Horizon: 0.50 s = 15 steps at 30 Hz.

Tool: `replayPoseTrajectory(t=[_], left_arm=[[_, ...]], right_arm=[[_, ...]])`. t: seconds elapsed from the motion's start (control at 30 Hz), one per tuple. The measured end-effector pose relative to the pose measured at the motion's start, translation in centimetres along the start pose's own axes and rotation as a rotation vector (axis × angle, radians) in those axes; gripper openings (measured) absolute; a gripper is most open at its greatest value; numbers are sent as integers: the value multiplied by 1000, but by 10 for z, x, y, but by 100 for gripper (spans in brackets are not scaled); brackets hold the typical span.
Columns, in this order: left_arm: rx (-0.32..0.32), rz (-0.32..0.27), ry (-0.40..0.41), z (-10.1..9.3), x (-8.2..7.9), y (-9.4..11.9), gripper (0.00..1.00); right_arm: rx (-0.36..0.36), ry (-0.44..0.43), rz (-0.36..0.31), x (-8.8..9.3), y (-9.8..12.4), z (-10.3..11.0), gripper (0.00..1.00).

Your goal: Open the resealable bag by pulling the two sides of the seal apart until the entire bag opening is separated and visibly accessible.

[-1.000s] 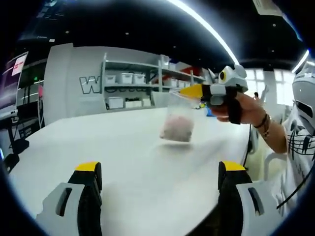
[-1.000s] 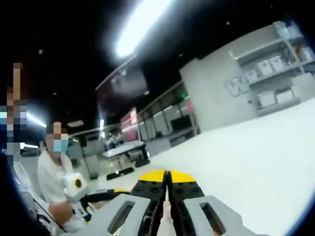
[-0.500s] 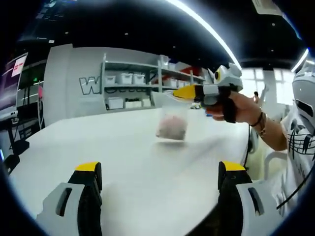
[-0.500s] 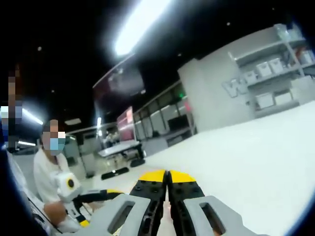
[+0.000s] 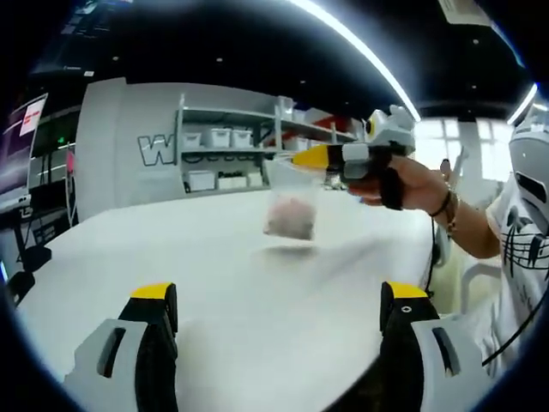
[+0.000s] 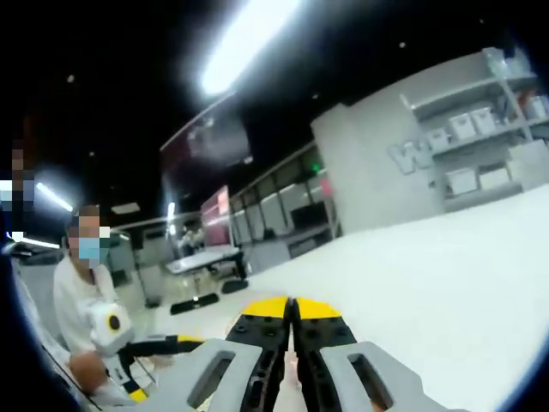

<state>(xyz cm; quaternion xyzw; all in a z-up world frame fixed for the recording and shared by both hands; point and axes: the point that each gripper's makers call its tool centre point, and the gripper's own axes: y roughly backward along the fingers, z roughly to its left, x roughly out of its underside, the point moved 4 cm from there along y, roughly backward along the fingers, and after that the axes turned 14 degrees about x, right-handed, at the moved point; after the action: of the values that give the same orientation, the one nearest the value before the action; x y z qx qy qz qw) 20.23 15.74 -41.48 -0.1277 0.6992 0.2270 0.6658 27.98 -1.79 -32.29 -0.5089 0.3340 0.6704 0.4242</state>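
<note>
The resealable bag (image 5: 290,210) hangs in the air above the white table (image 5: 232,283), clear plastic with a pinkish lump inside it, blurred at this instant. The right gripper (image 5: 298,160) comes into the left gripper view from the right, held in a hand (image 5: 412,184), and its yellow-tipped jaws are clamped on the top edge of the bag. In the right gripper view the same gripper (image 6: 290,306) shows its two yellow tips pressed together; the bag itself is hidden below them there.

The left gripper (image 5: 279,296) sits low over the table with its jaws spread wide and nothing between them, well apart from the bag.

Behind the bag stands a shelving rack (image 5: 232,150) with white bins, against a grey wall with a large letter W (image 5: 156,148). A long ceiling light (image 5: 360,47) runs overhead. Nothing lies on the table between the open jaws and the hanging bag.
</note>
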Motion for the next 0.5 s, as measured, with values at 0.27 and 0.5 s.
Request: replayPoseTrajectory(t=[0.27, 0.5], left_arm=[[-1, -1, 1, 1, 0, 0, 97], [1, 0, 4, 1, 1, 0, 97]], right_arm=[[8, 12, 5, -3, -8, -1, 0], [14, 38, 14, -6, -16, 1, 0]])
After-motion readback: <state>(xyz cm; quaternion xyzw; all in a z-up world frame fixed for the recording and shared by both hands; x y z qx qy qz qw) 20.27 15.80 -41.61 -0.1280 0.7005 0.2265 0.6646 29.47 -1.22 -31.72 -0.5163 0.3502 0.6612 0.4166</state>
